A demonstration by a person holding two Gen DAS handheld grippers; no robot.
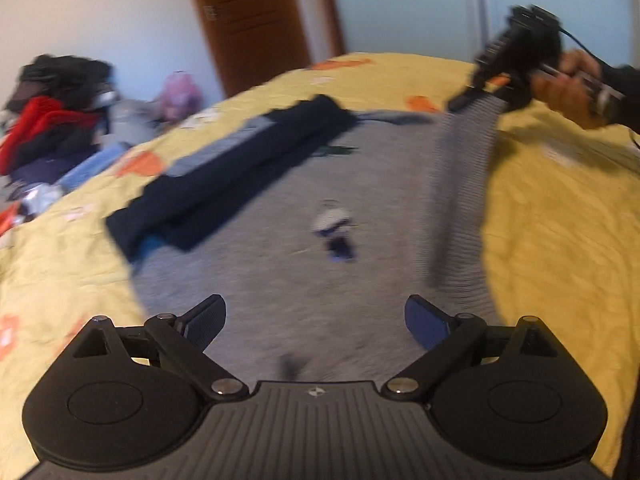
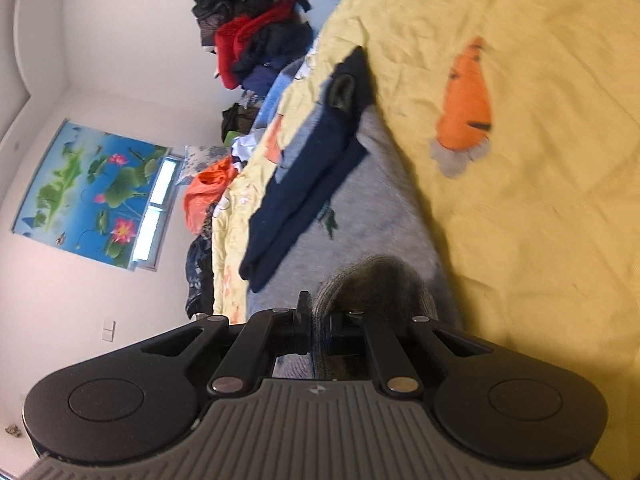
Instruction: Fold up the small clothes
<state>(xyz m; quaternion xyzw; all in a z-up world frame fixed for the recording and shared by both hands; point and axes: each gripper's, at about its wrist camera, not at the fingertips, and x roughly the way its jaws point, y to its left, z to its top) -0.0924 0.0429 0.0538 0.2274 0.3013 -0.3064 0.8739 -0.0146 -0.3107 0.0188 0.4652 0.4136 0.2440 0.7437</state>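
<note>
While the right gripper (image 2: 320, 328) has its jaws clamped on the end of a striped sleeve (image 1: 460, 184), the left gripper (image 1: 316, 322) just hangs over the near part of the shirt with its fingers spread wide apart and nothing in them. So it looks like a one-handed fold at this point: the sleeve is lifted off the bed on the far right and runs down in a tight band to the shirt body, probably so it can be swung across onto the middle.

The shirt itself is a gray top (image 1: 280, 272) lying flat on the yellow bedspread (image 1: 560, 260), with a little cartoon figure (image 1: 334, 228) printed near the center. Frames are blurry, so I can't say much more about the print. Across the far left part of the shirt there's a dark navy piece (image 1: 236, 172), long and flat. I can't tell if it's the shirt's other sleeve already folded in or a separate garment lying on top.

Off the left side of the bed sits a messy heap of clothes (image 1: 52, 108), red and black stuff, likely waiting their turn. My guess is the free gripper is parked low so it can pin the body while the sleeve comes over.
</note>
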